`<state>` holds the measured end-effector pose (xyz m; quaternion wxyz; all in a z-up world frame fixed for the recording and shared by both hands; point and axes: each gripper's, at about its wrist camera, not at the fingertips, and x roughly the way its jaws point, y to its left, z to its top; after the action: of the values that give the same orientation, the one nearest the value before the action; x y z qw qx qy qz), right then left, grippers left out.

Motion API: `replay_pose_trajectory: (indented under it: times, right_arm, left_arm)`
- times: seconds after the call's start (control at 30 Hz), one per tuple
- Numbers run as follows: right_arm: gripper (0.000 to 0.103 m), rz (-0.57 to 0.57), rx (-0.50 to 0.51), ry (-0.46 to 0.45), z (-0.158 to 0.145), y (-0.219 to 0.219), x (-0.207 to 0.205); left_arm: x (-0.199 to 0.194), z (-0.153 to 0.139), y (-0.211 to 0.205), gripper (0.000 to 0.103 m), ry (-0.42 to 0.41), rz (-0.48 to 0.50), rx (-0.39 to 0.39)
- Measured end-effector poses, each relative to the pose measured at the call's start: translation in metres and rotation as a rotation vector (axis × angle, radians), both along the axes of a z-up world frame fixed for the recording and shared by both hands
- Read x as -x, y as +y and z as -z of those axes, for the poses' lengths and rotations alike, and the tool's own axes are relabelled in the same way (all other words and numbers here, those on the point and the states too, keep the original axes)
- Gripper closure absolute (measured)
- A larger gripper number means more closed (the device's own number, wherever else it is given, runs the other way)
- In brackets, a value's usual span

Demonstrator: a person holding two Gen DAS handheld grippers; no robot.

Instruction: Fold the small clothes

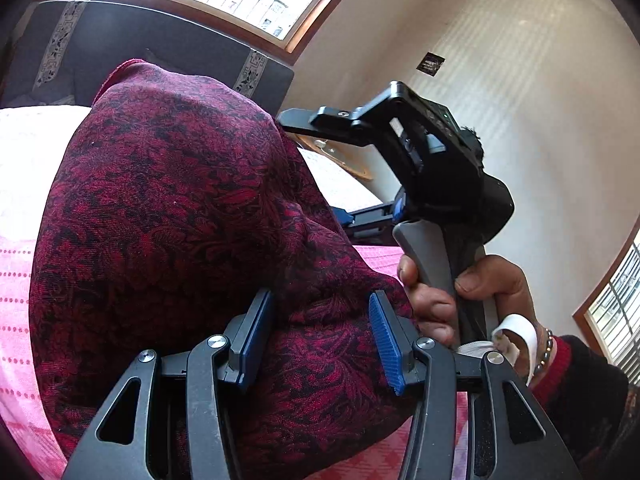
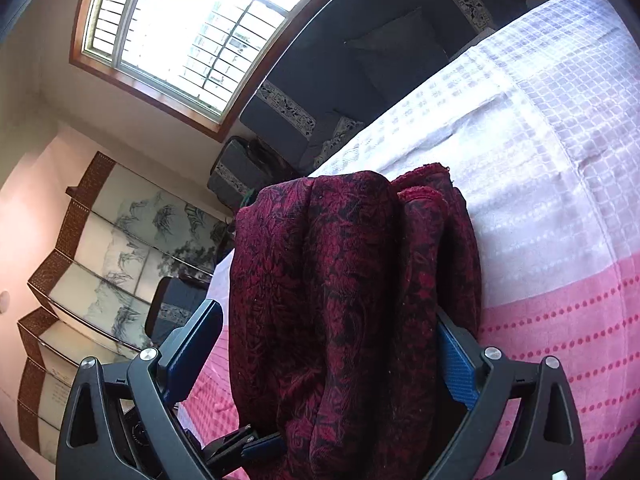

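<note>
A dark red cloth [image 1: 180,200] with a black leaf pattern is bunched up on a pink and white bedspread [image 1: 16,280]. My left gripper [image 1: 320,296] has a thick fold of it filling the gap, touching both blue pads [image 1: 386,344]. In the right wrist view the same cloth [image 2: 340,280] runs forward between the wide jaws of my right gripper [image 2: 328,312]. It leans on the right finger [image 2: 456,364], while the left finger [image 2: 192,344] stands clear of it. A hand [image 1: 492,292] holds the right gripper's handle [image 1: 448,256] just right of the cloth.
The bedspread [image 2: 560,160] stretches away to the right. Beyond the bed stand a dark sofa [image 2: 360,60] with patterned trim, a barred window [image 2: 180,28] and a painted folding screen [image 2: 100,240]. A bare wall [image 1: 520,80] is on the right.
</note>
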<state>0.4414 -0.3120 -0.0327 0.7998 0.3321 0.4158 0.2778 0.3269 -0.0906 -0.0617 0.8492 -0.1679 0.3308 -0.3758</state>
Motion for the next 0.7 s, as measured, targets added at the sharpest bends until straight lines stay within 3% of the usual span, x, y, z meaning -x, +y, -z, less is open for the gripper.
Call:
replay_pose_trajectory:
  times: [0.07, 0.1, 0.2, 0.3, 0.47, 0.5, 0.53, 0.6, 0.7]
  right_arm:
    - [0.037, -0.044, 0.110, -0.022, -0.008, 0.018, -0.013]
    - [0.067, -0.073, 0.159, -0.018, -0.009, 0.028, -0.019]
    - [0.074, -0.086, 0.127, -0.057, -0.019, 0.029, -0.022]
    - [0.076, -0.080, -0.029, -0.151, -0.031, 0.006, -0.024]
    - [0.075, -0.048, -0.117, -0.009, 0.030, -0.018, -0.046]
    - [0.069, -0.062, -0.158, 0.006, 0.039, -0.021, -0.045]
    - [0.055, -0.047, -0.180, 0.016, 0.044, -0.025, -0.042]
    - [0.041, -0.013, -0.220, 0.012, 0.043, -0.036, -0.034]
    - [0.041, 0.064, -0.187, -0.062, 0.018, -0.059, -0.016]
  left_arm:
    - [0.003, 0.000, 0.008, 0.053, -0.010, -0.011, 0.008]
    - [0.005, 0.000, 0.012, 0.053, -0.014, -0.018, 0.017]
    - [0.020, 0.003, 0.035, 0.053, -0.021, -0.045, 0.074]
    - [0.022, 0.005, 0.044, 0.052, -0.018, -0.063, 0.129]
    - [0.021, 0.019, 0.038, 0.052, 0.022, -0.020, 0.115]
    - [0.020, 0.021, 0.040, 0.052, 0.029, -0.021, 0.127]
    - [0.018, 0.023, 0.043, 0.052, 0.038, -0.021, 0.143]
    - [0.017, 0.027, 0.048, 0.052, 0.050, -0.030, 0.158]
    - [0.016, 0.028, 0.049, 0.052, 0.052, -0.035, 0.162]
